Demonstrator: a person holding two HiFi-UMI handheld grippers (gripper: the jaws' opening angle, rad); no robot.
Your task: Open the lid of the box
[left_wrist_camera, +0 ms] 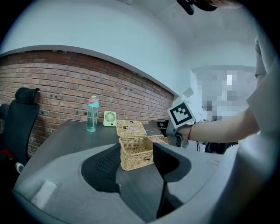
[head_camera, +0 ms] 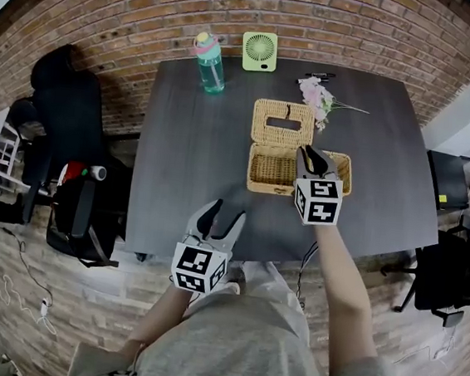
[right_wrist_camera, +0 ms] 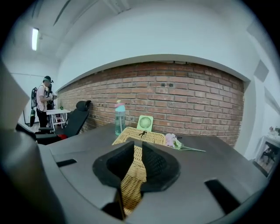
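While open, rectangular woven-wicker box (head_camera: 268, 186)

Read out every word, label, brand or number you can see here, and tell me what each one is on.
No text can be read in any view.
Water bottle: any label too small to read.
Green fan: no brand legible.
Cubes on the left gripper and right gripper: square black-and-white patterns, no letters or numbers.
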